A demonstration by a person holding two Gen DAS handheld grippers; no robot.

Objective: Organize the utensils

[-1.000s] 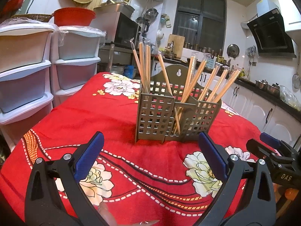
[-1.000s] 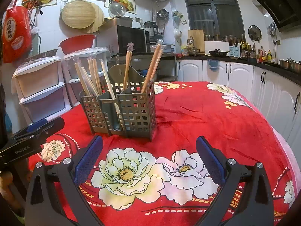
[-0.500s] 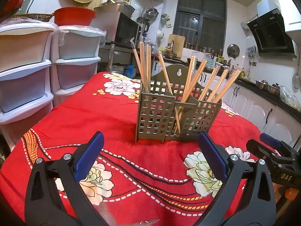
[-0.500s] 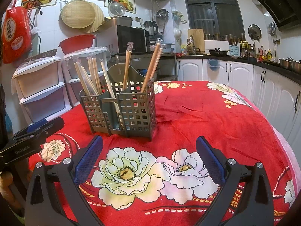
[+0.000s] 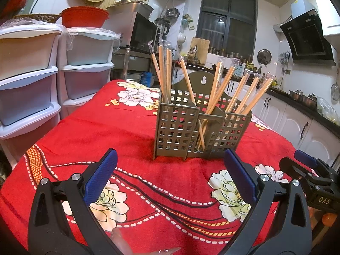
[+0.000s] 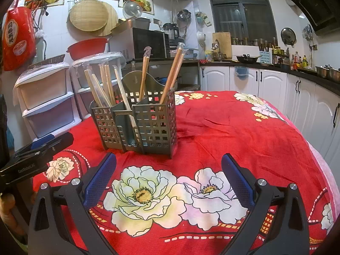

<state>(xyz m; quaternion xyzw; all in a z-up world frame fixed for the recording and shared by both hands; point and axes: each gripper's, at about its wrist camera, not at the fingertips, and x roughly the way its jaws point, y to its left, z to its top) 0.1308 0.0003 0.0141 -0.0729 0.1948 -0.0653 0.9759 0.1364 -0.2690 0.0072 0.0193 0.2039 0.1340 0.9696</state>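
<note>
A grey lattice utensil holder point(image 5: 197, 131) point(image 6: 140, 125) stands upright on the red flowered tablecloth point(image 5: 119, 125) point(image 6: 233, 131), with several wooden chopsticks point(image 5: 240, 93) point(image 6: 171, 78) leaning in its compartments. My left gripper point(image 5: 170, 178) hovers open in front of the holder, nothing between its blue pads. My right gripper point(image 6: 169, 180) is likewise open and empty, a short way before the holder's other side. Each gripper shows at the edge of the other's view: the right gripper point(image 5: 310, 176) and the left gripper point(image 6: 36, 150).
White plastic drawer units point(image 5: 42, 74) point(image 6: 46, 99) stand left of the table, a red basin point(image 5: 85, 19) on top. White kitchen cabinets point(image 6: 276, 89) and a counter with pots run behind and to the right. A microwave point(image 6: 146, 42) sits behind the holder.
</note>
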